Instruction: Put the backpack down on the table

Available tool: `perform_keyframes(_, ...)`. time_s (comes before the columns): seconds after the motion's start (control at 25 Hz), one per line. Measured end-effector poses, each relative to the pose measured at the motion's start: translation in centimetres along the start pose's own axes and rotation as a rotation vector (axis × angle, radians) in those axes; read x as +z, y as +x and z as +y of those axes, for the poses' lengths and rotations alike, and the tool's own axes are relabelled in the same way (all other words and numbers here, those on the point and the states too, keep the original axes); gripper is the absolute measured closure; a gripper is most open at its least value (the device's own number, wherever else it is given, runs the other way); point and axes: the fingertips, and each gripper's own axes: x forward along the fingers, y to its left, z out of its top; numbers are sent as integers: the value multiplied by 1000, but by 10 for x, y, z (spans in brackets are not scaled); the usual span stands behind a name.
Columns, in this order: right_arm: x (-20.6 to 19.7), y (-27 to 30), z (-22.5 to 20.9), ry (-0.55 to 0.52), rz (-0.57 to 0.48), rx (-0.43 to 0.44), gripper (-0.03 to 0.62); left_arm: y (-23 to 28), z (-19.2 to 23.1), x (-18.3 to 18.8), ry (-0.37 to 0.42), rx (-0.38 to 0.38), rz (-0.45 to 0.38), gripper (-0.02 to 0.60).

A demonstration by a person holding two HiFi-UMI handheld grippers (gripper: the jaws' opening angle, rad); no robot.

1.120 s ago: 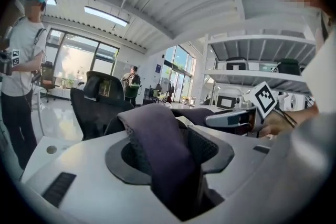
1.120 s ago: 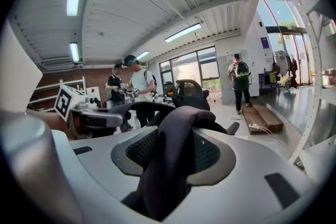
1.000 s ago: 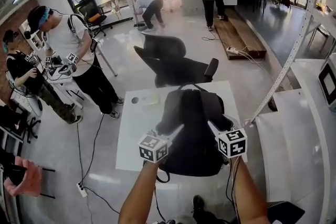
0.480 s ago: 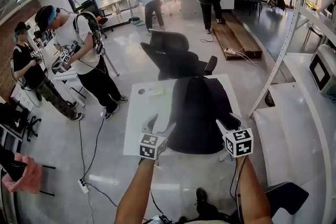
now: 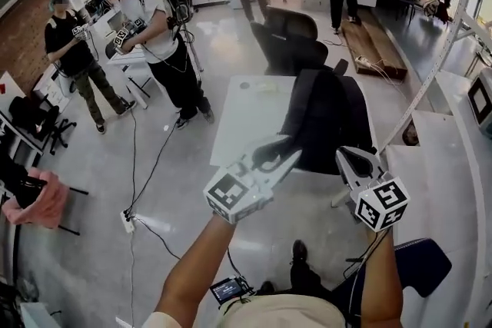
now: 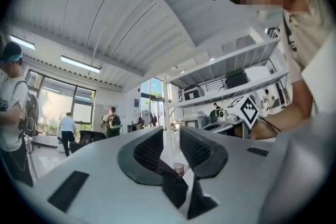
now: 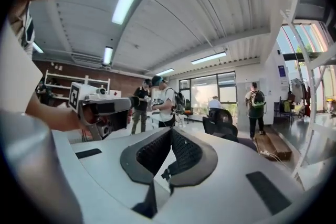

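The black backpack (image 5: 327,115) lies flat on the white table (image 5: 238,127), with nothing touching it. Both grippers hang in the air well in front of the table's near edge, clear of the bag. My left gripper (image 5: 286,157) (image 6: 170,135) has just been closing; a narrow gap still stands between its jaws and nothing is in it. My right gripper (image 5: 350,159) (image 7: 169,131) has just closed, its fingertips meeting on nothing. The right gripper view shows the left gripper's (image 7: 100,107) body at the left.
A black office chair (image 5: 288,38) stands behind the table. Two people (image 5: 154,19) with grippers stand at the left, others by the windows. A power strip (image 5: 127,223) and cable lie on the floor. White shelving (image 5: 461,134) runs along the right.
Both grippers have drawn back from the backpack toward me and risen. The backpack stays lying on the table. The left jaws have narrowed and the right jaws have shut.
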Motion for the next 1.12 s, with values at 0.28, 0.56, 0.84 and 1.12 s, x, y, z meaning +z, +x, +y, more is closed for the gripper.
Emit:
perform_keyframes(0.28, 45, -73, 122, -122, -50, 112, 565, -71, -100, 62, 44, -67, -18, 546)
perform_keyframes(0.56, 60, -145, 187, -146, -52, 135, 565, -112, -182, 102, 46, -108, -29, 551)
perform_keyframes(0.84, 51, -228, 215, -159, -52, 127, 566, -135, -270, 108, 50, -100, 21, 551)
perform_keyframes(1.12, 31, -327, 237, -170, -34, 127, 567, -149, -374, 102, 56, -66, 68, 551)
